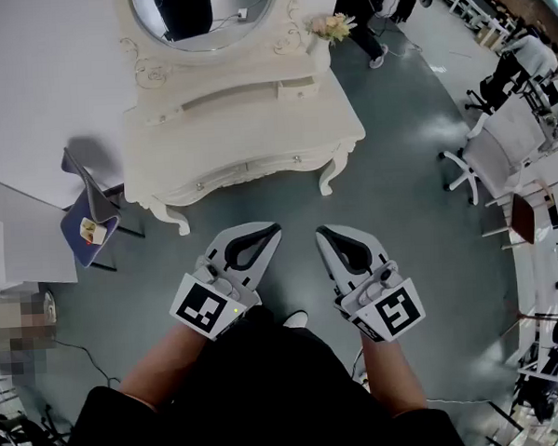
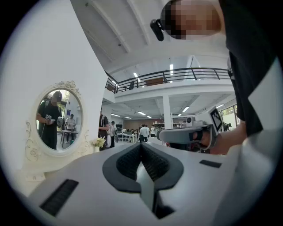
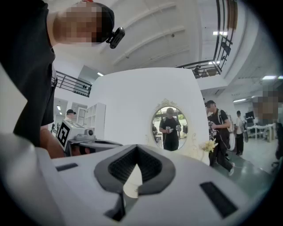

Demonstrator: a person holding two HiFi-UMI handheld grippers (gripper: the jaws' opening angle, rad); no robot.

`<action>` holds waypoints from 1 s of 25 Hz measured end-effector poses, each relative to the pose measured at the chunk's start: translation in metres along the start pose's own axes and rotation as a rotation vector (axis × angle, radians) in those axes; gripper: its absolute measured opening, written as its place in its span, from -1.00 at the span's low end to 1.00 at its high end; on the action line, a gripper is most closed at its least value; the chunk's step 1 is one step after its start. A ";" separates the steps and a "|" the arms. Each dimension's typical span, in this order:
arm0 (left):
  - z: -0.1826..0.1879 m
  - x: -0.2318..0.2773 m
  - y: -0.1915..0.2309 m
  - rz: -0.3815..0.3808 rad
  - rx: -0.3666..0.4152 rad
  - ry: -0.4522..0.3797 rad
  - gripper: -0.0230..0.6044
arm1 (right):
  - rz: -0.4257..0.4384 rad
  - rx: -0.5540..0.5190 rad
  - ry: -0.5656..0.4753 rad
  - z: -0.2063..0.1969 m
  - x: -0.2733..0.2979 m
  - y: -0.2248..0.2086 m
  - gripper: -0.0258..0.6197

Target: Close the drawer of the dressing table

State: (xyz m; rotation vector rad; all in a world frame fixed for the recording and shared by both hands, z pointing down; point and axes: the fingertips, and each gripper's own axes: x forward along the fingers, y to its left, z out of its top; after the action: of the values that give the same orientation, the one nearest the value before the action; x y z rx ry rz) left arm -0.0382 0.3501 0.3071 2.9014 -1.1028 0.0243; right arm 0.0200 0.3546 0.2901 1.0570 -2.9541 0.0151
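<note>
The white dressing table (image 1: 247, 140) stands ahead of me on the grey floor, with an oval mirror (image 1: 203, 12) on top. A small upper drawer (image 1: 298, 90) at its right seems to stick out a little. Both grippers hang level in front of my body, well short of the table and touching nothing. My left gripper (image 1: 274, 231) is shut and empty, and so is my right gripper (image 1: 322, 232). In the left gripper view the jaws (image 2: 141, 145) meet, with the mirror (image 2: 55, 119) at far left. In the right gripper view the closed jaws (image 3: 136, 148) point towards the mirror (image 3: 170, 128).
A bunch of flowers (image 1: 332, 25) sits on the table's right end. A dark chair (image 1: 92, 218) with something on its seat stands left of the table. A white office chair (image 1: 485, 155) and desks fill the right side. People (image 3: 219, 132) walk in the hall beyond.
</note>
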 end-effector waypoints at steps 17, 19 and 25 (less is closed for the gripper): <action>-0.007 -0.013 -0.100 0.011 0.025 0.014 -0.95 | 0.000 0.022 -0.011 -0.015 -0.092 0.033 -0.91; -0.007 -0.012 -0.097 0.015 0.023 0.010 -0.95 | 0.002 0.023 -0.016 -0.014 -0.090 0.032 -0.91; -0.010 -0.008 -0.080 0.001 0.016 -0.001 -0.95 | 0.008 0.008 0.001 -0.018 -0.070 0.029 -0.91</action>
State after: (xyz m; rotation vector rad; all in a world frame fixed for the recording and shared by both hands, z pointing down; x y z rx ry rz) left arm 0.0094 0.4155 0.3149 2.9155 -1.1096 0.0324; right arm 0.0552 0.4215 0.3076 1.0458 -2.9603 0.0275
